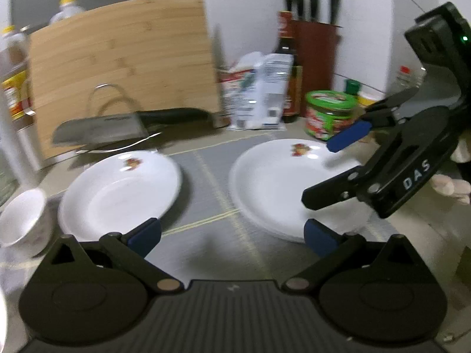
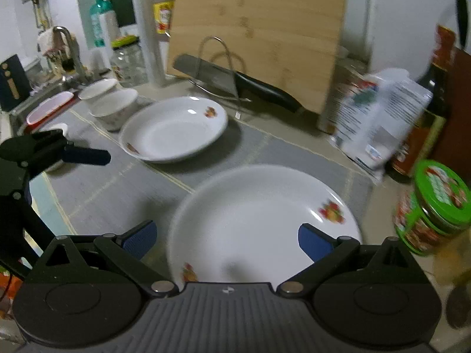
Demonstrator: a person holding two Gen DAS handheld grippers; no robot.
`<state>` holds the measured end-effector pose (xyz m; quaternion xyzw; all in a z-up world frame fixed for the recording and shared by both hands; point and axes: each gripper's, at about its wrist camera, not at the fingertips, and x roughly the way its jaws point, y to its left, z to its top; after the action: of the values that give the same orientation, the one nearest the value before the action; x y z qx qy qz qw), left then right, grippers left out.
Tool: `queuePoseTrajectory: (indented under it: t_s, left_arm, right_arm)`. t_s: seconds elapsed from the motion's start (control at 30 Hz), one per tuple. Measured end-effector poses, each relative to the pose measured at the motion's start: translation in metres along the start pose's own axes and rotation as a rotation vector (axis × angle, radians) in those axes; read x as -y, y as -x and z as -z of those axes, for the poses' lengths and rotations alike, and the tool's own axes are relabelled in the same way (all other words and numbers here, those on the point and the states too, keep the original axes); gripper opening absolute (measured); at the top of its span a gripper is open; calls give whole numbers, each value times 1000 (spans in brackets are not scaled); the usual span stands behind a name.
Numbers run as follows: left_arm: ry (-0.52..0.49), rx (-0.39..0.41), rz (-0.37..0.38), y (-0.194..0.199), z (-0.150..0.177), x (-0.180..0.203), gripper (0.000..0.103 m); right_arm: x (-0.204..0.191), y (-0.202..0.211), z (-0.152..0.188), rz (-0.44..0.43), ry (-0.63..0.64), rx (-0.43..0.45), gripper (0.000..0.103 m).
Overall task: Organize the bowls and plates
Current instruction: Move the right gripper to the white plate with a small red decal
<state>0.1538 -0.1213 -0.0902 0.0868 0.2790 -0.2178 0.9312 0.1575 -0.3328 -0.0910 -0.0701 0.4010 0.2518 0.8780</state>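
Note:
Two white plates with small flower prints lie on a grey mat. The left plate point(image 1: 120, 188) point(image 2: 173, 128) sits near the cutting board. The right plate point(image 1: 291, 188) point(image 2: 259, 223) is nearer. My left gripper point(image 1: 232, 236) is open and empty, low over the mat between the plates. My right gripper point(image 2: 226, 242) is open and empty, hovering over the right plate's near rim; it also shows in the left wrist view point(image 1: 326, 173). Two white bowls point(image 2: 113, 108) point(image 2: 98, 88) stand left of the left plate; one shows in the left wrist view point(image 1: 22, 217).
A bamboo cutting board point(image 1: 120, 67) leans at the back with a cleaver point(image 1: 100, 131) on a wire rack. A green-lidded jar point(image 1: 331, 114), bags point(image 1: 262, 94), bottle and knife block point(image 1: 316, 50) crowd the back right. A sink point(image 2: 47, 88) lies far left.

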Motion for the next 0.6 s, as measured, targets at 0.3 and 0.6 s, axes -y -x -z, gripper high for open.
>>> queuePoseTrajectory:
  t_s: [0.3, 0.6]
  left_arm:
    - [51, -2, -145, 9, 26, -53, 102]
    - [132, -57, -172, -22, 36, -97, 102]
  right_arm:
    - [-40, -30, -25, 20, -39, 1, 103]
    - [-68, -62, -50, 94, -124, -10, 103]
